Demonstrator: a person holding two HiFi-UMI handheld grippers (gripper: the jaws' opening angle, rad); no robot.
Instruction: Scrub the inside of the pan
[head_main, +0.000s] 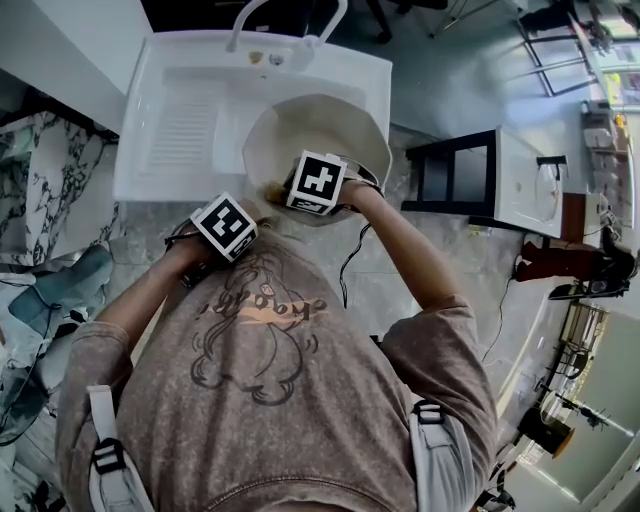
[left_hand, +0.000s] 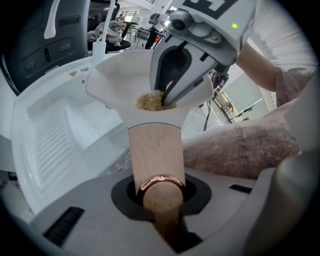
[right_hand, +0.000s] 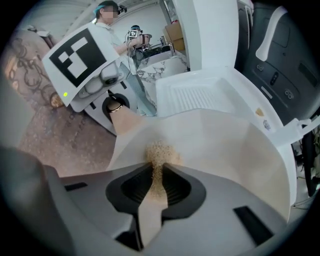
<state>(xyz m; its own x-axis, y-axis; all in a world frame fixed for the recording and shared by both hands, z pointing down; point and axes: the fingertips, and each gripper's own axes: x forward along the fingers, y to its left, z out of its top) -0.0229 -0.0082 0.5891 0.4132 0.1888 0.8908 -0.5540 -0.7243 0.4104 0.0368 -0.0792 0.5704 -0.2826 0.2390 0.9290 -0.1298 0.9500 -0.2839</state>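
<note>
Left gripper (left_hand: 161, 194) clamps the wooden handle (left_hand: 155, 150) steady; right gripper (right_hand: 156, 186), pinching the tan scrub pad (right_hand: 159, 151), should press flat and circle the cream pan's (right_hand: 225, 145) inside.

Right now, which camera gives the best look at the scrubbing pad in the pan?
The right gripper view: the tan scrubbing pad sits pinched between that gripper's jaws, pressed on the pan's inner wall. The left gripper view shows it smaller, under the right gripper. The head view hides nearly all of it behind the marker cube.
</note>
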